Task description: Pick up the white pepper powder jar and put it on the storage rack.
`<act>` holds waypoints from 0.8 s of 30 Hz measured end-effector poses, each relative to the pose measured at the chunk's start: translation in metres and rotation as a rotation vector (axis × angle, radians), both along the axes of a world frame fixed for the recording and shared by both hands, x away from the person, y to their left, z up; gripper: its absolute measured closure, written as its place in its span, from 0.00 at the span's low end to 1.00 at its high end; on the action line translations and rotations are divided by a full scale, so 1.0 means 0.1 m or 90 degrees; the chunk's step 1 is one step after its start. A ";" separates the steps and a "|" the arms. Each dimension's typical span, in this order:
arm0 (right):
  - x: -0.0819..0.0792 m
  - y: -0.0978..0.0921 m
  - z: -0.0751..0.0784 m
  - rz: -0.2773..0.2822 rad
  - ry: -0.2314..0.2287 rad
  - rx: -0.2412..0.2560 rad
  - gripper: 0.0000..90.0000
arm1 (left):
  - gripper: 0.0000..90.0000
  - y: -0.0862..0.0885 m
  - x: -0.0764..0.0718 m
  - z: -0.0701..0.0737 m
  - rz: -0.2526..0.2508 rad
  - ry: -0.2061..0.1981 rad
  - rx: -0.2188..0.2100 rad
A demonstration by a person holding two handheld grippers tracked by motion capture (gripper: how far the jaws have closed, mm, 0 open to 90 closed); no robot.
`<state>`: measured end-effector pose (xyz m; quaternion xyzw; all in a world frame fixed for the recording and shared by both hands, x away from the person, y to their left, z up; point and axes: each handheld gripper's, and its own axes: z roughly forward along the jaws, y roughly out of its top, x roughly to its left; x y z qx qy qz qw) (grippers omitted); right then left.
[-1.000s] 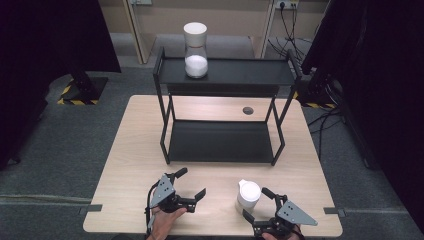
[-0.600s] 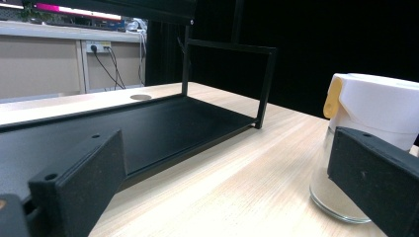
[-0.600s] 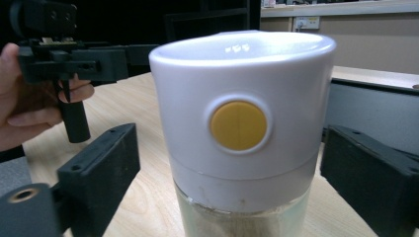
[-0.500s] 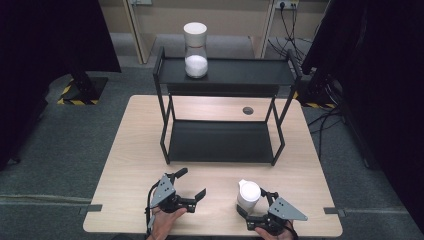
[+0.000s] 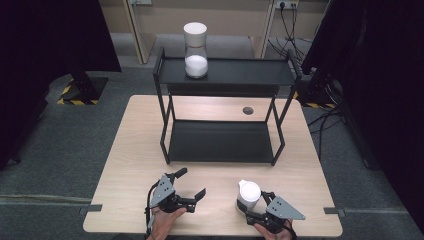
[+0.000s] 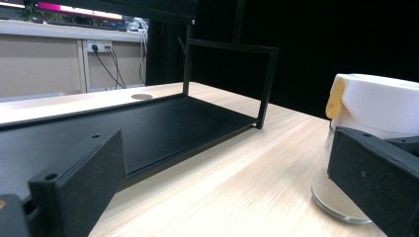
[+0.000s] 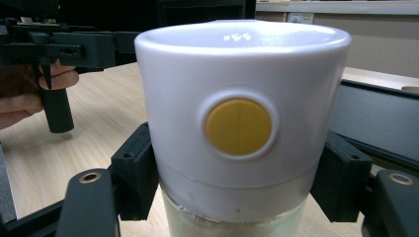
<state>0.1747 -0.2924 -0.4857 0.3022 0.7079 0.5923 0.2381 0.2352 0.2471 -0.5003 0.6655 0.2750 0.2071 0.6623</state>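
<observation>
Compared with the frame one second earlier, the right gripper (image 5: 255, 206) has shifted left and closed in on the near jar (image 5: 248, 194), while the left gripper (image 5: 190, 184) remains at the same position on the near left part of the desk (image 5: 135, 150). Right gripper status: its jaws stand one on each side of the near jar, below the white lid (image 7: 237, 98), and appear to bear on the glass; contact cannot be fully confirmed. Lid detail: a round yellow button (image 7: 238, 126) faces the right gripper's camera. Near jar position: upright on the desk, near its front edge, right of centre, well in front of the black shelf rack (image 5: 222, 142). Left gripper status: jaws released and spread wide, holding nothing, aimed toward the rack's lower shelf (image 6: 148, 123); the near jar stands just behind its right-hand jaw in the left gripper view. A second jar (image 5: 195, 50), white-lidded and partly filled with white contents, stands on the rack's top shelf at the left end.
</observation>
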 end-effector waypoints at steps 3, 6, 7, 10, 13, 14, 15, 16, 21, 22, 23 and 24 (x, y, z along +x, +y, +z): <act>-0.02 0.00 0.01 -0.002 -0.006 0.002 0.34 | 0.01 0.00 0.01 0.00 0.001 0.002 0.000; -0.05 -0.02 0.03 -0.002 -0.018 0.012 0.34 | 0.01 0.00 0.00 0.00 0.001 0.001 0.000; -0.05 -0.02 0.05 -0.003 -0.019 0.014 0.34 | 0.01 0.00 0.00 0.00 0.001 0.001 0.000; -0.05 -0.06 0.08 -0.001 -0.015 0.024 0.34 | 0.01 0.00 0.00 0.00 0.002 0.002 0.000; -0.05 -0.08 0.12 0.001 -0.015 0.026 0.34 | 0.01 0.00 0.00 0.00 0.001 0.003 0.001; -0.05 -0.09 0.15 0.001 -0.017 0.024 0.34 | 0.01 0.00 0.00 0.00 0.001 0.003 0.001; -0.04 -0.09 0.17 0.002 -0.021 0.022 0.34 | 0.01 0.00 0.00 0.00 0.001 0.003 0.001; -0.04 -0.09 0.20 0.004 -0.022 0.021 0.34 | 0.01 0.00 0.00 0.00 0.001 0.003 0.001; 0.03 -0.12 0.39 0.016 -0.029 0.019 0.34 | 0.01 0.00 0.00 -0.01 0.004 0.004 0.000; 0.04 -0.12 0.43 0.018 -0.033 0.018 0.34 | 0.01 0.00 0.00 -0.01 0.005 0.003 0.000; 0.05 -0.12 0.46 0.022 -0.035 0.018 0.34 | 0.01 0.00 0.00 -0.01 0.004 0.003 0.000; 0.07 -0.12 0.49 0.024 -0.037 0.018 0.34 | 0.01 0.00 0.00 -0.01 0.004 0.002 0.000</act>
